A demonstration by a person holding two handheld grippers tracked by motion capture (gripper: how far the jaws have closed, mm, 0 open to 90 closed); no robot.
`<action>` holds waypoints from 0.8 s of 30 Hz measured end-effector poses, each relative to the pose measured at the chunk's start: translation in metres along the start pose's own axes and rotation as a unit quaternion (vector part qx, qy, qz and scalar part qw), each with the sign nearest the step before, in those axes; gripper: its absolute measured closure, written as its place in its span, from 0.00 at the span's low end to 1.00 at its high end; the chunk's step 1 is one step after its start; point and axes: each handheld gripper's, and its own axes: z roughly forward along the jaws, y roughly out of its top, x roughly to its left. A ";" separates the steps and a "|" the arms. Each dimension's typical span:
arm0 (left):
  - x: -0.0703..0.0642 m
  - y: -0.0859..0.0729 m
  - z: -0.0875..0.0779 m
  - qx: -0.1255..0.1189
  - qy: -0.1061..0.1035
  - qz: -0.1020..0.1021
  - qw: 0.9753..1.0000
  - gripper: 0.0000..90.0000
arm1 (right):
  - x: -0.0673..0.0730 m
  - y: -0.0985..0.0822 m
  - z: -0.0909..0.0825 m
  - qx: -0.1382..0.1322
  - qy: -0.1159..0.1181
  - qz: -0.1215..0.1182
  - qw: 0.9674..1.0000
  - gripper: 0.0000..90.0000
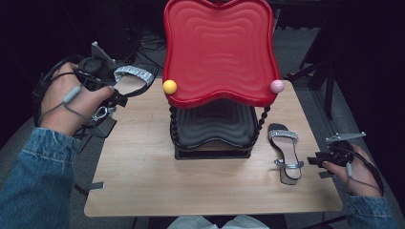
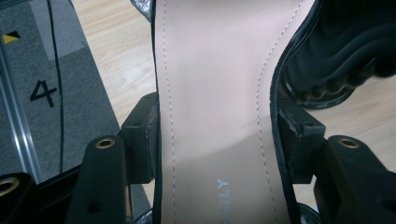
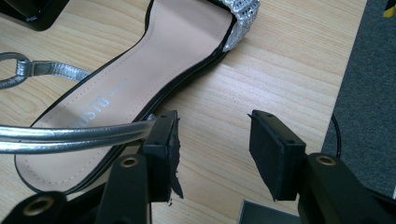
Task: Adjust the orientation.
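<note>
Gripping the first sandal across its sole, your left gripper held it in the air above the left rear corner of the table. In the left gripper view both pads pressed the black edges of the tan insole, so the jaws were closed on the shoe at a middling width.

Your right gripper rested low at the table's right edge with its jaws standing apart and nothing between them. The second sandal lay flat on the table just beside it, right of the rack. In the right gripper view one pad sat against the silver ankle strap without clamping it.

Hazards judged at this point:

- The hold bore on thin sole edges only. A quick swing or tilt could have let the shoe pivot or slip out.
- The red upper shelf overhung the black lower shelf. A steep approach could have knocked the toe strap against either rim.
- The loose strap beside the right pad could have snagged as that gripper moved, dragging the second sandal toward the table edge.
</note>
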 end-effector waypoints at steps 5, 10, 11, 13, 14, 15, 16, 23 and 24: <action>-0.002 0.005 -0.014 -0.002 0.016 0.000 1.000 0.47 | 0.000 -0.002 -0.002 -0.002 -0.002 0.003 1.000 0.59; -0.003 0.009 -0.030 -0.014 0.014 -0.001 1.000 0.47 | 0.000 -0.004 -0.003 -0.002 -0.001 0.005 1.000 0.59; -0.003 0.010 -0.032 -0.016 0.016 0.000 1.000 0.47 | -0.001 -0.005 -0.004 -0.002 -0.002 0.004 1.000 0.59; -0.003 0.011 -0.038 -0.021 0.015 -0.004 1.000 0.47 | -0.001 -0.005 -0.004 -0.002 -0.002 0.005 1.000 0.59; -0.003 0.012 -0.042 -0.025 0.015 -0.006 1.000 0.47 | -0.001 -0.006 -0.005 -0.003 -0.003 0.008 1.000 0.59; -0.003 0.012 -0.042 -0.025 0.015 -0.006 1.000 0.47 | -0.001 -0.006 -0.005 -0.003 -0.003 0.008 1.000 0.59; -0.003 0.013 -0.046 -0.030 0.017 -0.007 0.999 0.47 | -0.001 -0.006 -0.006 -0.003 -0.004 0.008 1.000 0.59; -0.009 0.021 -0.067 -0.037 0.017 0.002 0.999 0.47 | 0.003 -0.004 -0.001 0.002 0.000 0.003 1.000 0.59; -0.011 0.022 -0.070 -0.038 0.018 0.000 0.999 0.47 | 0.003 -0.004 -0.001 0.002 -0.001 0.002 1.000 0.59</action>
